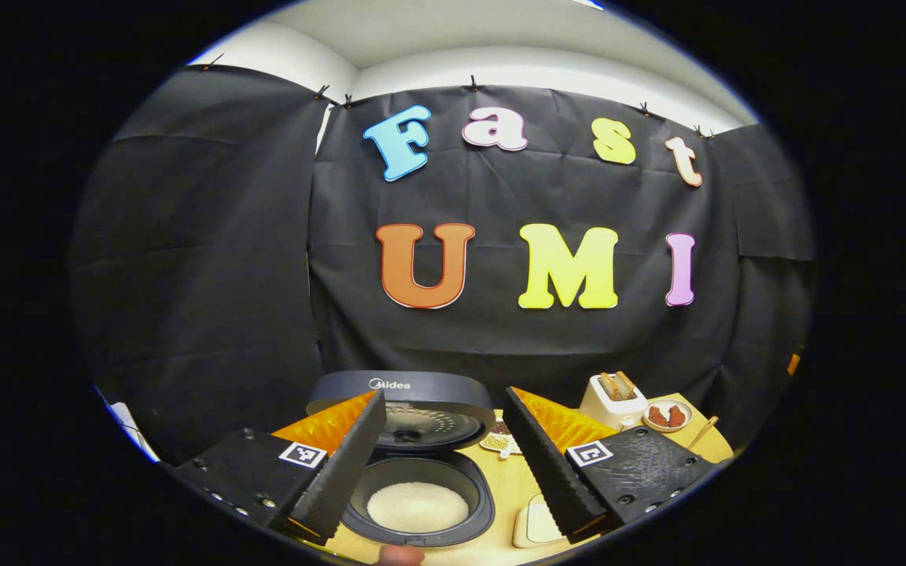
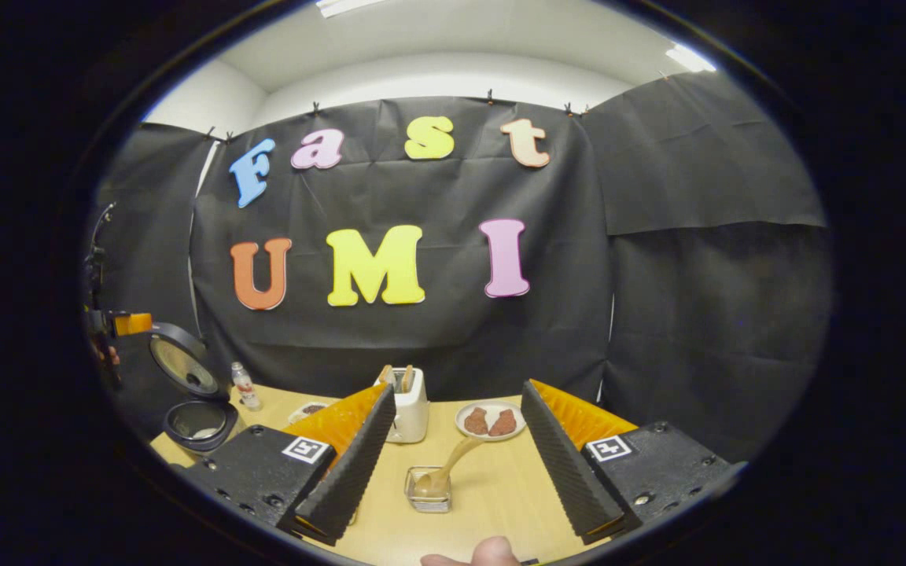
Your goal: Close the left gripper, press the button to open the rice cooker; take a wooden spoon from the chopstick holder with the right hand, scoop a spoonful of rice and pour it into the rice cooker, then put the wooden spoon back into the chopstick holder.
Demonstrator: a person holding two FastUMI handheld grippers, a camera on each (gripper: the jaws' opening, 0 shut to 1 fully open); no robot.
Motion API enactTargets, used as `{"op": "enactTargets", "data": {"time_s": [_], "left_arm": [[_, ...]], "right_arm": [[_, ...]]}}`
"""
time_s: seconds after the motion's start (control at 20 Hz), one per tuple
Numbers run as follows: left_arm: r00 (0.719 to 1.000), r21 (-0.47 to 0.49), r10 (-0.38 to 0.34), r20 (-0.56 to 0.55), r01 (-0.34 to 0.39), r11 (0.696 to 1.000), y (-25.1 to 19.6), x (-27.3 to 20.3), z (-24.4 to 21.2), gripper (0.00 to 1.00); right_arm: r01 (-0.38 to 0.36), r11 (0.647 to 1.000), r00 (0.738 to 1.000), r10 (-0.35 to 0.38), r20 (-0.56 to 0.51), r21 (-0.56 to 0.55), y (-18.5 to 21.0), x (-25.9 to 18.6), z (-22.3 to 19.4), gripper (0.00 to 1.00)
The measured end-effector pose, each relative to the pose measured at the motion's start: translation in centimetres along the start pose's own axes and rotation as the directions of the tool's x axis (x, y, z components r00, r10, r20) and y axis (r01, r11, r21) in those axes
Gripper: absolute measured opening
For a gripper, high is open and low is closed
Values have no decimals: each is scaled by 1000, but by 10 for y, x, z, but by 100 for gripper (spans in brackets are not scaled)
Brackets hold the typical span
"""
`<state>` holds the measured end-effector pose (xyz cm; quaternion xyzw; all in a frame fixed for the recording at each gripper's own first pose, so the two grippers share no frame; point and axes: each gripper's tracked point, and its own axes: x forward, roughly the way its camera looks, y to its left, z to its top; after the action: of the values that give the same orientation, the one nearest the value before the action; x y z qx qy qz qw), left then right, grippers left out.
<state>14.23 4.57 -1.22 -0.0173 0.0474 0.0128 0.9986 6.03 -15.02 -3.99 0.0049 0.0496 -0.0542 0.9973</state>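
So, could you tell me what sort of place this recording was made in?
Probably a staged kitchen set in a booth rather than a real home: a wooden table carries an open rice cooker, a toaster and a plate of food before a black cloth wall.

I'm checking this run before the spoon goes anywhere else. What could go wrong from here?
1. The spoon leans out of the small holder; a knock from the open right claw might tip it.
2. The cooker lid stands open with rice inside; the open left claw hangs close over it and could bump the lid.
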Motion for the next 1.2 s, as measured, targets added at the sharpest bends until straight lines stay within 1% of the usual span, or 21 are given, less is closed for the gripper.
{"op": "enactTargets", "data": {"time_s": [0.15,0.3,0.45,0.6,0.75,0.95,1.0,1.1,1.15,1.2], "left_arm": [[1000,7,-1,12,1,1000,-10,-16,2,96],[1000,36,2,23,-3,999,-19,-23,2,96],[999,13,13,33,-14,1000,-27,-26,7,96],[999,15,35,36,-36,999,-26,-23,9,96],[997,-1,74,28,-74,997,-20,-19,10,96],[990,-42,134,38,-132,990,-18,-13,17,96],[985,-46,165,48,-163,986,-14,-13,19,96],[978,-46,202,58,-199,979,-15,-13,19,96],[976,-40,210,55,-208,977,-17,-11,19,95],[975,-32,217,46,-216,976,-21,-9,16,95]], "right_arm": [[-27,1000,999,27,-33,-2,2,10,-16,100],[-48,999,994,49,-98,14,6,24,-41,100],[-65,998,988,65,-141,4,13,39,-65,100],[-86,996,977,87,-195,12,21,60,-93,100],[-92,994,962,104,-252,59,24,87,-121,100],[-78,987,932,122,-342,142,21,130,-168,100],[-71,984,920,127,-370,161,19,141,-183,100],[-56,980,898,132,-419,190,13,160,-206,100],[-51,978,887,138,-441,203,11,168,-216,95],[-48,976,875,144,-463,213,11,175,-226,100]]}}
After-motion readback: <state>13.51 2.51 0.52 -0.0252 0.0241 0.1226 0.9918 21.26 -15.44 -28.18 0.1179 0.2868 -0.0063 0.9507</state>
